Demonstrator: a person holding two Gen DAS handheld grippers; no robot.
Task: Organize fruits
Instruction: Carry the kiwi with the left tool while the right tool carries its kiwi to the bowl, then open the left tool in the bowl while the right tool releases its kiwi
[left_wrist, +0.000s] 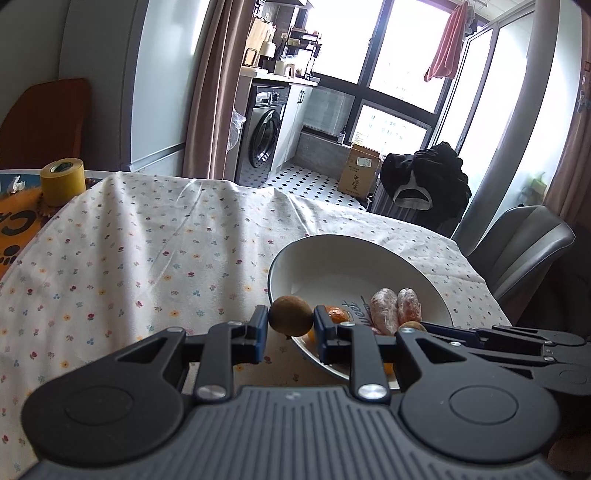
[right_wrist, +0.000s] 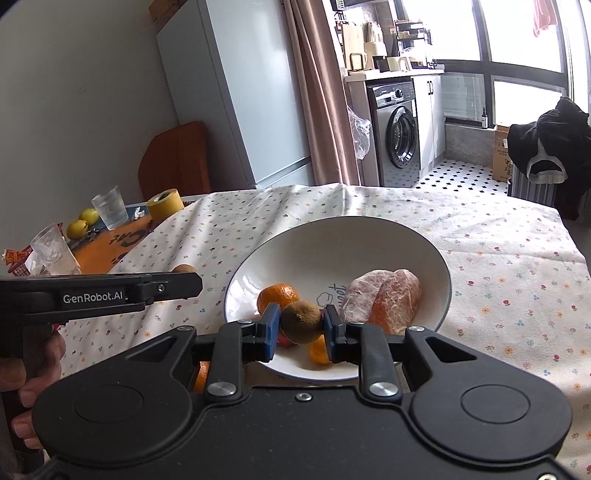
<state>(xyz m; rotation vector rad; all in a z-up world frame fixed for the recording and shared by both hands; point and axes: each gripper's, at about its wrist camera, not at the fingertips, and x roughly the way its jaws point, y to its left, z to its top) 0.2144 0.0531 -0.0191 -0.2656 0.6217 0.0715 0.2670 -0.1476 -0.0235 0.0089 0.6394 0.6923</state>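
Both tools (left_wrist: 290, 323) (right_wrist: 302, 325) tilt downward, each clamping a kiwi (left_wrist: 290, 319) (right_wrist: 302, 321) at the bowl (right_wrist: 332, 236).

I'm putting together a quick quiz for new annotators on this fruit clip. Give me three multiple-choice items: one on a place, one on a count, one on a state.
1. Where does the yellow tape roll stand?
A. in the bowl
B. at the table's far left edge, off the floral cloth
C. on the grey chair

2. How many kiwis are gripped in all?
A. none
B. one
C. two

3. How does the right gripper stand?
A. shut on a kiwi
B. wide open and empty
C. shut on a tangerine

Key: 1 B, it sits on the orange mat beside the cloth. 2 C, the left gripper clamps the left kiwi and the right one clamps the right kiwi. 3 A, both pads press the brown fruit over the white bowl.
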